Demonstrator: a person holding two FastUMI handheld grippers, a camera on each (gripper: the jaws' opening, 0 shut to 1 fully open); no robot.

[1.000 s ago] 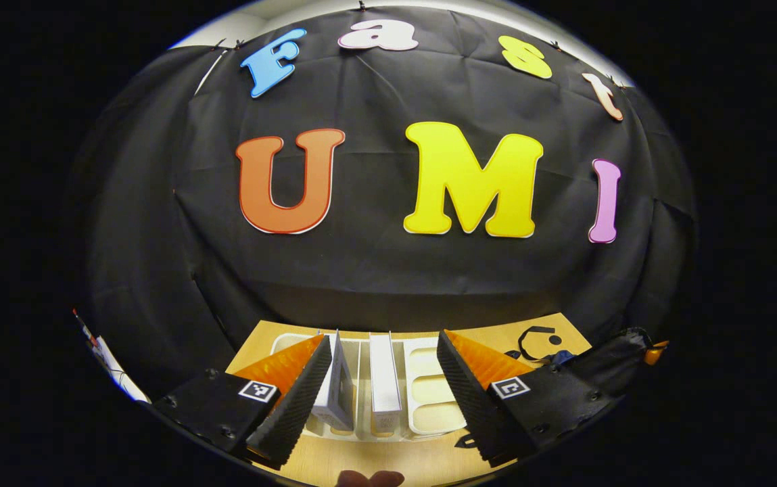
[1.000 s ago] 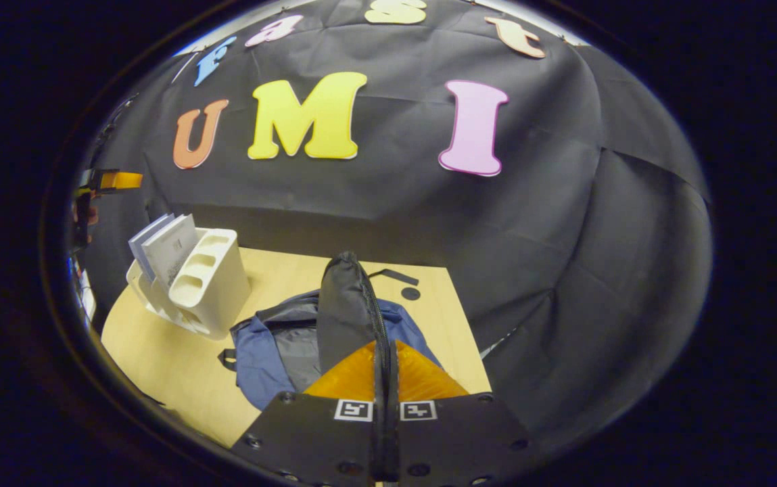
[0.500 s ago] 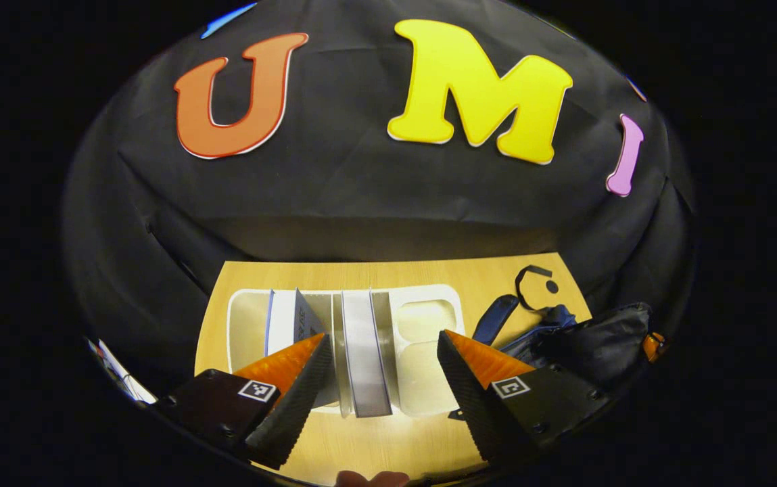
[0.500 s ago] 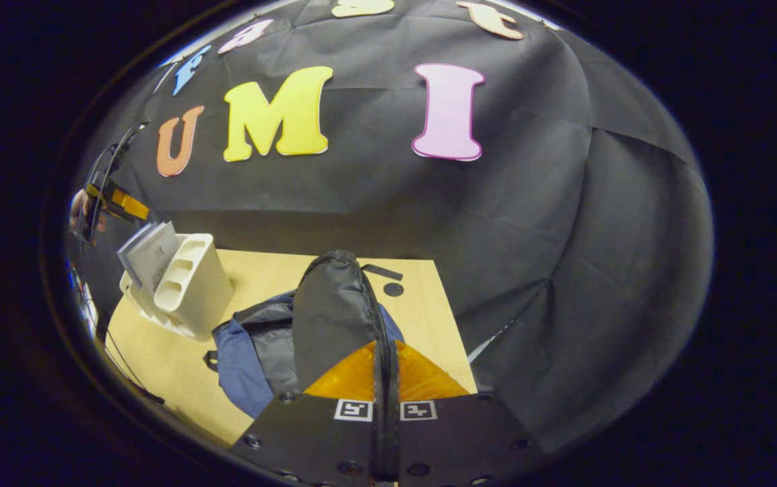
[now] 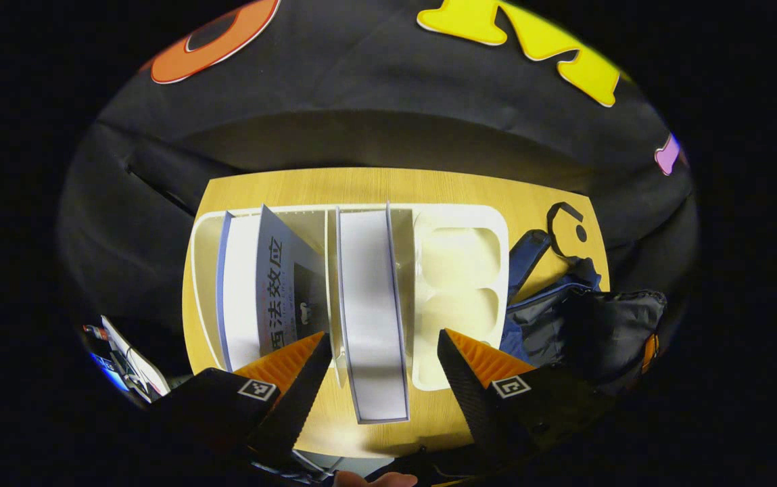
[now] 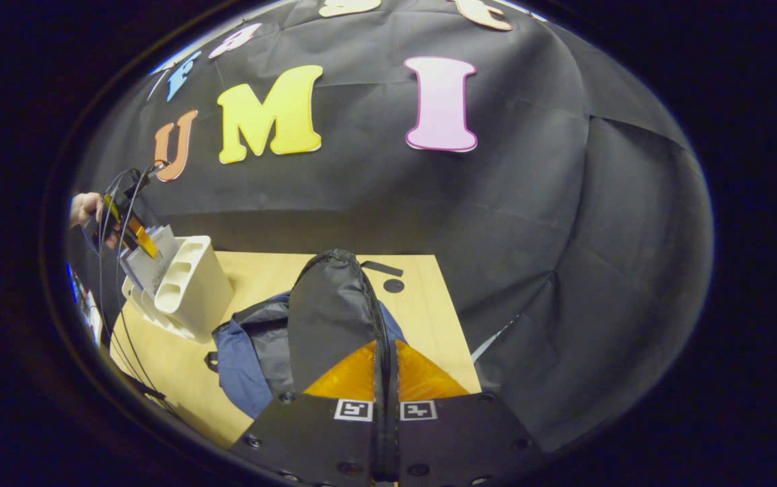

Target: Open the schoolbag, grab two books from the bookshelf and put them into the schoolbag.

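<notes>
Dark nylon fabric of the schoolbag flap (image 6: 334, 304) is seen pinched between the closed fingers of the right gripper (image 6: 383, 368) at the bottom centre of the right gripper view, and the flap is held raised above the blue schoolbag (image 6: 243, 358), which lies on the wooden table (image 6: 429, 318) at lower centre. From this the bag is judged to be opened, or at least held open.

In the left gripper view, the left gripper (image 5: 381, 352) is seen at the bottom of the frame with its fingers spread wide and nothing between them. It is poised above a thick book (image 5: 368, 304) standing page-edge up in the middle slot of the white bookshelf (image 5: 462, 223). The book's near end lies between the two fingertips, but whether it is touched cannot be told. A second book (image 5: 239, 284) and a thin booklet (image 5: 280, 284) leaning against it are seen in the left slot, at centre left. The open schoolbag is visible at the right edge of that frame, just beside the shelf.

In the upper left of the right gripper view, the left gripper and a hand (image 6: 84, 206) are seen above the shelf.

No book is judged to have been taken yet; both books remain to be gripped, lifted out and put into the bag.
</notes>
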